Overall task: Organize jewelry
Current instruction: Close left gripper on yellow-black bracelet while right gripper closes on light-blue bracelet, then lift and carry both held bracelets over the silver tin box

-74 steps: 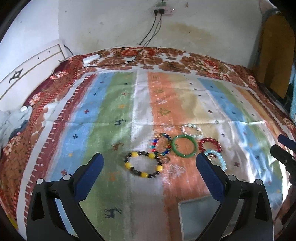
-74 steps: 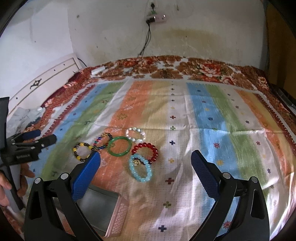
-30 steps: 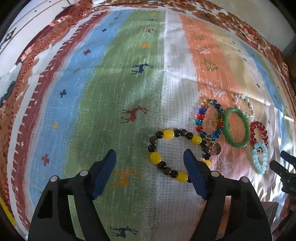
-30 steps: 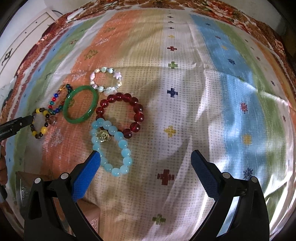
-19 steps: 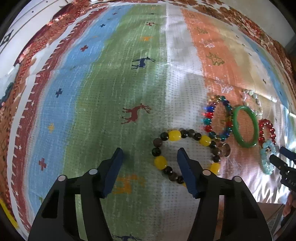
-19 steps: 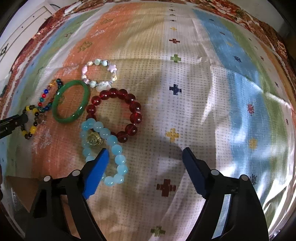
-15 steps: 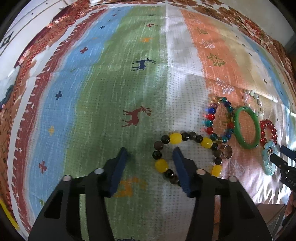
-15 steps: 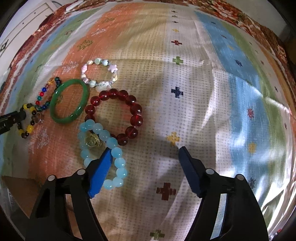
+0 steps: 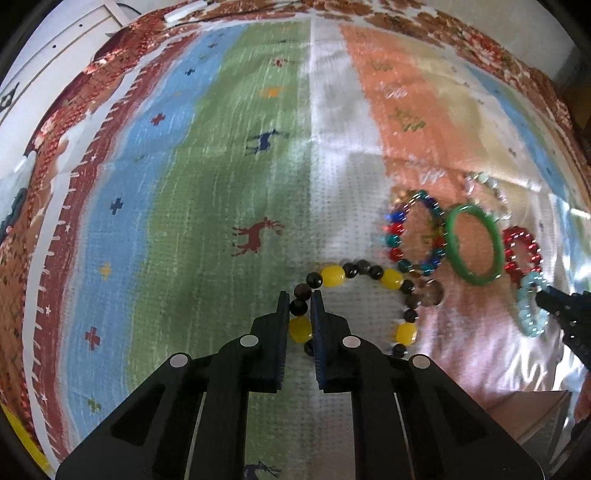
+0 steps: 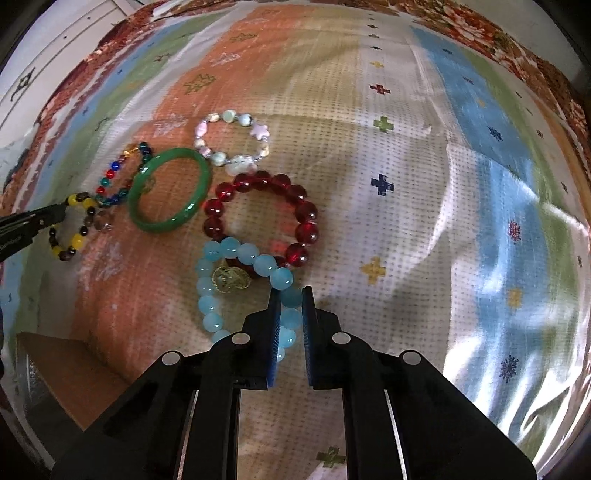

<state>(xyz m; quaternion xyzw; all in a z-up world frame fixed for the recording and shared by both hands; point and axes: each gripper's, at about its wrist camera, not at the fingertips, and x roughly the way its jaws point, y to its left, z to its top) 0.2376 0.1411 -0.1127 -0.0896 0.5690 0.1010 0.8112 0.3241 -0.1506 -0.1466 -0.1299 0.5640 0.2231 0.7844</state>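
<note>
A bed fills nearly the whole frame, covered by a woven striped spread [image 9: 229,155] in blue, green, white, orange and cream bands with small crosses and deer figures. A red floral border [image 10: 480,22] runs along its upper and left edges. At the upper left stands white panelled furniture [image 9: 62,40]. Bright light glares off the spread's lower right [image 10: 517,295].

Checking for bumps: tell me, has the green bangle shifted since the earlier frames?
No. The green bangle lies as before, between the multicolour bracelet and red bracelet.
</note>
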